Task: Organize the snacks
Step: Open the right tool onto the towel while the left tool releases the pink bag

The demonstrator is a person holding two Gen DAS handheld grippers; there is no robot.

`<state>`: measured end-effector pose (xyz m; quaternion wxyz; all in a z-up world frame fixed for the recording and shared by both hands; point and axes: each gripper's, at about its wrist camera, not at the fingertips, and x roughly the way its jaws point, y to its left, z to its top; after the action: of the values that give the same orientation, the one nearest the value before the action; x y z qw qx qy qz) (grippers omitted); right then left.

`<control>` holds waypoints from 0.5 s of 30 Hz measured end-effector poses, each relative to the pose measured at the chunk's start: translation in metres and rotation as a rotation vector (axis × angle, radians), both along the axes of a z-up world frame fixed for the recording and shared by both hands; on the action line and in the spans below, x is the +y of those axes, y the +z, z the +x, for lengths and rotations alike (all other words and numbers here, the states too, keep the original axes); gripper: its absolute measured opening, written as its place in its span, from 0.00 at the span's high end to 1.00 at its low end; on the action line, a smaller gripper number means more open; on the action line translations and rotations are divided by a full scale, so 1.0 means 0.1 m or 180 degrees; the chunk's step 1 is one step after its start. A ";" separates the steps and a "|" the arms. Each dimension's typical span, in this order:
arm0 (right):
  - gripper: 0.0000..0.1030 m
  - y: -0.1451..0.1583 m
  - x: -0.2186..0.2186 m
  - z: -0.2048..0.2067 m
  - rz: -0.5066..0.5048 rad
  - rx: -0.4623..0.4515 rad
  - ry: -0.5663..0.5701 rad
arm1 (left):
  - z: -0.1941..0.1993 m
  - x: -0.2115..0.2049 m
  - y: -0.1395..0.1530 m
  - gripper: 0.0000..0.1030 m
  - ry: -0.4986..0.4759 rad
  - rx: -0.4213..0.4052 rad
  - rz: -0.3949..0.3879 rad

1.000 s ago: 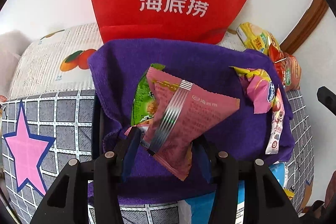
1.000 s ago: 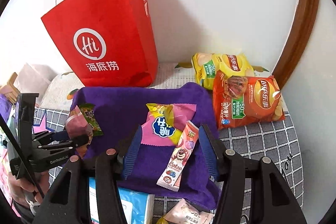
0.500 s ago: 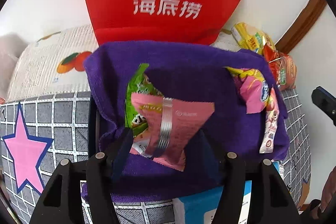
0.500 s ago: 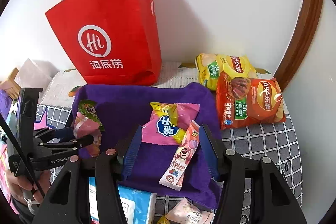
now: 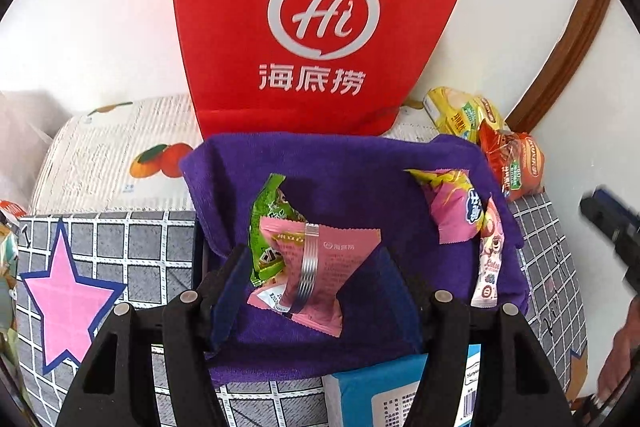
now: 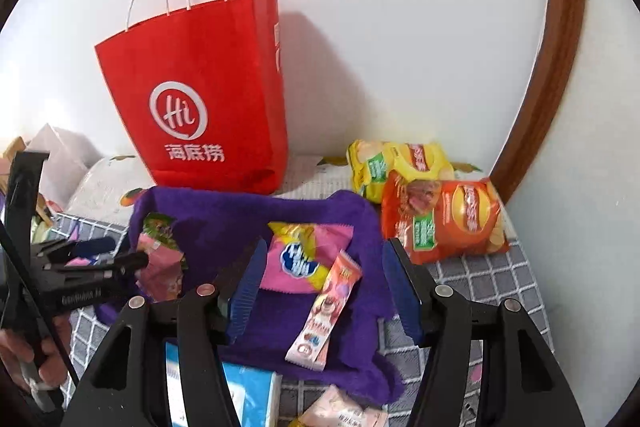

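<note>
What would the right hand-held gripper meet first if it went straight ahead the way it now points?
Probably the pink and yellow snack packet lying on the purple towel; the open right hand-held gripper frames it. Depth is unclear.

The surface is a grey checked cover (image 6: 480, 279) with a fruit-print cover (image 5: 108, 151) behind it. Directly on it: purple towel (image 6: 240, 215) at centre, red bag (image 6: 200, 99) behind, two chip bags (image 6: 440, 215) at right, blue box (image 5: 384, 391) at lower centre.
</note>
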<state>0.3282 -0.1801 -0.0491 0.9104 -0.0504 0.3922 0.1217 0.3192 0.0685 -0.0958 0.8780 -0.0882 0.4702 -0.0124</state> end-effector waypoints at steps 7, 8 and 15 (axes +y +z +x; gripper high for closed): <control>0.44 -0.66 -0.46 -0.34 -0.0196 0.0472 -0.0190 | -0.05 -0.01 0.07 0.38 -0.0011 -0.0012 -0.0064; 0.46 -0.76 -0.52 -0.40 -0.0172 0.0552 -0.0191 | -0.06 -0.02 0.08 0.38 -0.0007 -0.0005 -0.0051; 0.53 -1.11 -0.72 -0.66 -0.0023 0.0666 -0.0077 | -0.15 -0.16 0.16 0.38 -0.0119 -0.0094 -0.0026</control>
<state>0.2625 -0.2519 -0.1605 0.8657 -0.0360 0.4862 0.1139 0.3046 0.0528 -0.0795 0.8842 -0.0827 0.4587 -0.0321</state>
